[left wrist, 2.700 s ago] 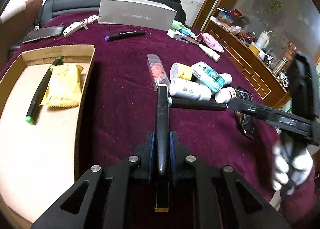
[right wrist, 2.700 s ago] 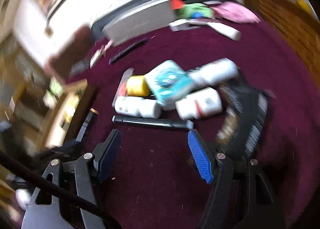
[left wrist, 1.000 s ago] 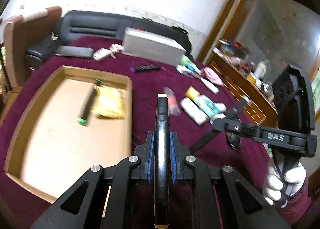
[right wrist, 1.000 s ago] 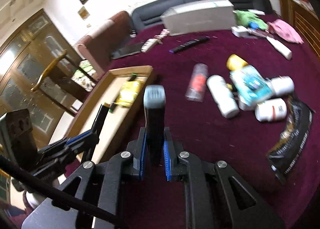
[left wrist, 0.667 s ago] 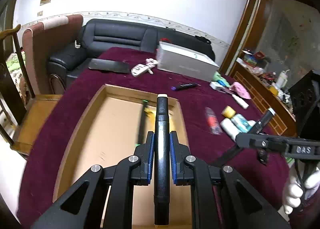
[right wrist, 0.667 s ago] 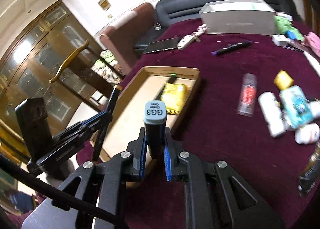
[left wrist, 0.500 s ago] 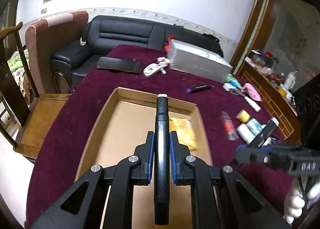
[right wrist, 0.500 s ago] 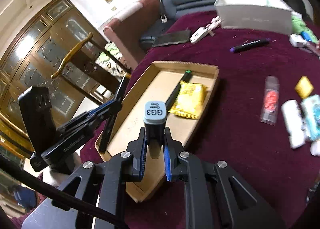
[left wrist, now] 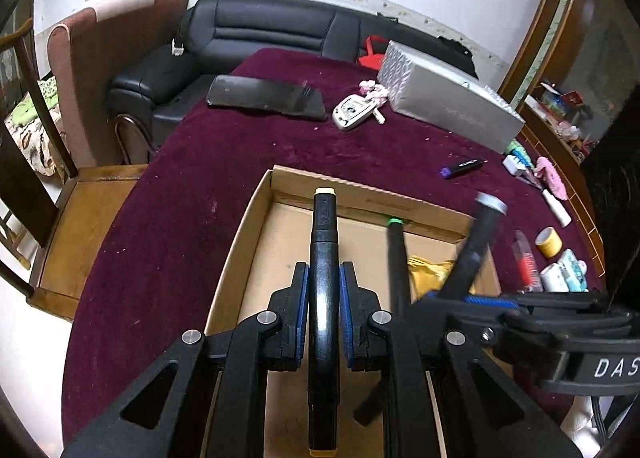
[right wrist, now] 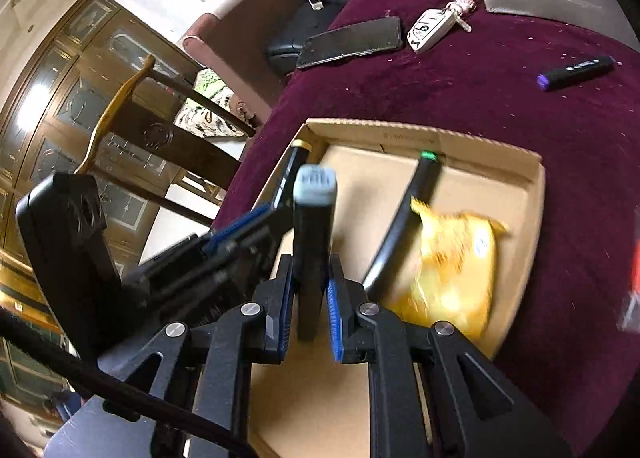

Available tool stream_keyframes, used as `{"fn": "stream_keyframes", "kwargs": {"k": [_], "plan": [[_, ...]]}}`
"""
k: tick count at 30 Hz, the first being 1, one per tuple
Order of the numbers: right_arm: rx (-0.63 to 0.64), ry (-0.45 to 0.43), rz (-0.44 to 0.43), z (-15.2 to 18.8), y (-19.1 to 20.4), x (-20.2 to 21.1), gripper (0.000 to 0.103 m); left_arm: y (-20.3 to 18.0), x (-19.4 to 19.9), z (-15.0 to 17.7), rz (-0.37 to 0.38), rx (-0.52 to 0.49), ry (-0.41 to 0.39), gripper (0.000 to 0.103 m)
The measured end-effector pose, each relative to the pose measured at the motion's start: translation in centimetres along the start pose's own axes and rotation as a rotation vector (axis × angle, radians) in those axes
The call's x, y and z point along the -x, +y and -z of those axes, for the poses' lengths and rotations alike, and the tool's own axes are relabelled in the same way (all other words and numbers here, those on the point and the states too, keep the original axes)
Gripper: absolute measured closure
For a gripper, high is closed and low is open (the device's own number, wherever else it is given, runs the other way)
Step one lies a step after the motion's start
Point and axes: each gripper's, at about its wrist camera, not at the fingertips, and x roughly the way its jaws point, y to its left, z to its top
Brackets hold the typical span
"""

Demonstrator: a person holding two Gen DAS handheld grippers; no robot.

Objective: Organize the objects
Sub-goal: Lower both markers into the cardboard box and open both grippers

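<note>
Markers are sitting clamped in both grippers above the shallow cardboard tray (left wrist: 244, 242): the black yellow-capped marker (left wrist: 325, 258) is lying lengthwise between the closed pads of the left gripper (left wrist: 324, 310), and the black grey-capped marker (right wrist: 312, 242) is standing pinched in the right gripper (right wrist: 308, 318). Inside the tray, a green-tipped black marker (right wrist: 404, 226) is touching a yellow snack packet (right wrist: 448, 270), all on the maroon-clothed counter (left wrist: 180, 194).

White letters "DAS" stand on the black body of the right tongs (left wrist: 472, 294); print on the silver box (left wrist: 448, 106) is too faint to read.
</note>
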Motion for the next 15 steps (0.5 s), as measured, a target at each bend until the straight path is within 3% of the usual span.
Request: {"fn": "stream_keyframes", "kwargs": {"k": [8, 15], "plan": [[-0.036, 0.043, 0.063, -1.5, -1.6, -3.3, 0.090, 0.4, -2.0, -0.1, -0.012, 0.010, 0.035, 0.092], [-0.057, 0.035, 0.088, -1.6, -2.8, -3.5, 0.089, 0.3, -2.7, -0.1, -0.036, 0.021, 0.033, 0.091]]}}
